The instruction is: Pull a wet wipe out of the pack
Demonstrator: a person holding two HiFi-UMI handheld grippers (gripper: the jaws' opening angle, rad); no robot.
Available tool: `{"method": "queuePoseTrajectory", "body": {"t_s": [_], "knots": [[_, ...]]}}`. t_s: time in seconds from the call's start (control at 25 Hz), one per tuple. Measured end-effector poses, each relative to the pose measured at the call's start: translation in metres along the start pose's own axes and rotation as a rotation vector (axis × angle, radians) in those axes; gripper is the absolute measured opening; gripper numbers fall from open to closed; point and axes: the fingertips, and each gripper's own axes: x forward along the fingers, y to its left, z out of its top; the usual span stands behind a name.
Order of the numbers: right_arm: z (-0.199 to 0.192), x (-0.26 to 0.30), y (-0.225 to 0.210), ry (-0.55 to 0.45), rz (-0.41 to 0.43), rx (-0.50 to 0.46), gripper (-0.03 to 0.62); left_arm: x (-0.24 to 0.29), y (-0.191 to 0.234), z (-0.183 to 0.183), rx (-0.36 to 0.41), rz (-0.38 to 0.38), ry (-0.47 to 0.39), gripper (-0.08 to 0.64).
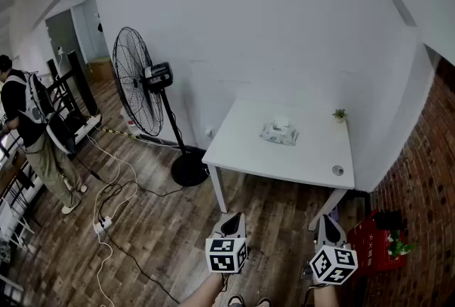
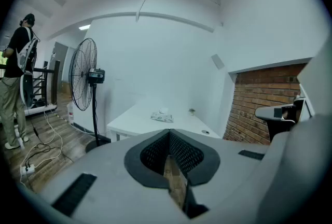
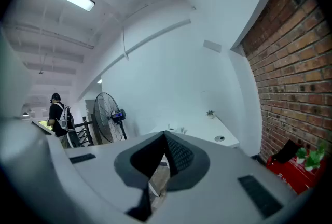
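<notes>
Pack [image 1: 279, 133] sits on table [image 1: 245, 151] at my twelve, fan [image 1: 135, 82] at ten; my left gripper [image 1: 232, 222] and right gripper [image 1: 326, 224] are closed, empty.

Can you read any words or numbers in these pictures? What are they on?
No text can be read anywhere.
Wet wipe pack: print too small to read.
Fan's control panel: display too blurred to read.
Red box: any print too blurred to read.

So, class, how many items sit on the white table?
3: the wet wipe pack in the middle, a small plant at the far right corner, a round disc near the front right edge.
</notes>
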Motion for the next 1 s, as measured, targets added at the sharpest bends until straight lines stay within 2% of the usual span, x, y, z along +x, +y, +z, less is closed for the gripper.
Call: {"method": "queuePoseTrajectory", "body": {"t_s": [0.2,0.4,0.76,1.0], "knots": [[0.004,-0.005,0.006,-0.019,0.001,-0.003,0.001,-0.001,-0.001,0.000,0.005,-0.023,0.006,0.000],[-0.010,0.003,0.008,0.021,0.064,0.055,0.002,0.001,-0.004,0.000,0.000,-0.030,-0.003,0.000],[-0.007,-0.003,0.007,-0.002,0.044,0.061,0.002,-0.004,-0.005,0.007,0.012,-0.025,-0.027,0.002],[-0.012,-0.004,0.008,0.016,0.034,0.056,0.002,-0.003,-0.004,0.007,-0.003,-0.054,-0.022,0.003]]}}
